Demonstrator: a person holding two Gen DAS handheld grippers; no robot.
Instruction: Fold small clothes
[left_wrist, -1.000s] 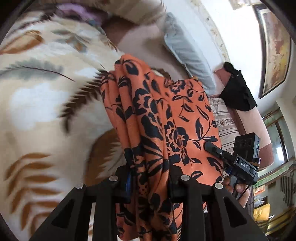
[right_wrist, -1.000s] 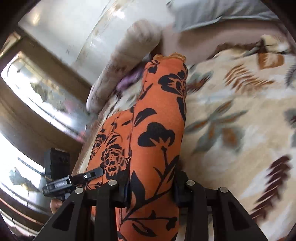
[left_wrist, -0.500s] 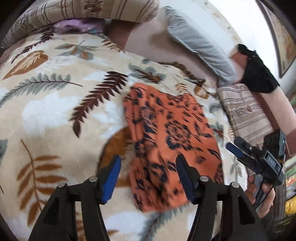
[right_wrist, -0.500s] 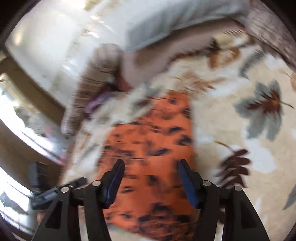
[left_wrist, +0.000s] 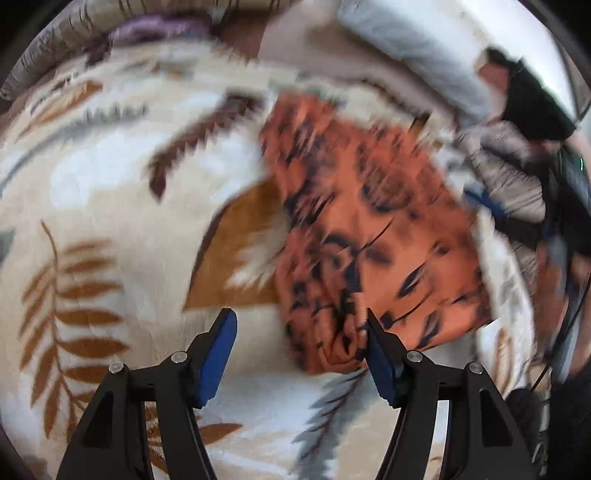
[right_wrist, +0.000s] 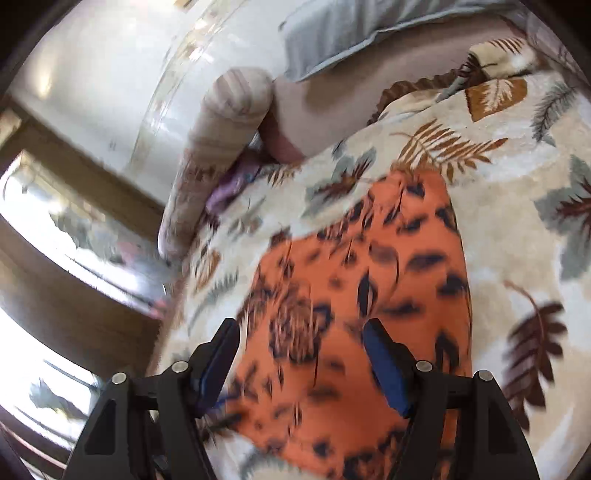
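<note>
An orange cloth with black flowers (left_wrist: 369, 229) lies flat and folded on the leaf-patterned blanket (left_wrist: 110, 206). It also shows in the right wrist view (right_wrist: 354, 302). My left gripper (left_wrist: 301, 332) is open and empty, just above the cloth's near left corner. My right gripper (right_wrist: 301, 339) is open and empty above the cloth's near part. The right gripper shows blurred at the far right of the left wrist view (left_wrist: 517, 221). Both views are motion-blurred.
The blanket (right_wrist: 517, 206) covers a bed or sofa. A grey pillow (left_wrist: 417, 48) and a striped bolster (right_wrist: 218, 140) lie at the back. A black garment (left_wrist: 532, 107) hangs at the back right. A purple cloth (right_wrist: 229, 184) lies beside the bolster.
Both grippers held the cloth up one second ago. They opened and let it drop flat on the blanket. Both now pull back slightly over it.
</note>
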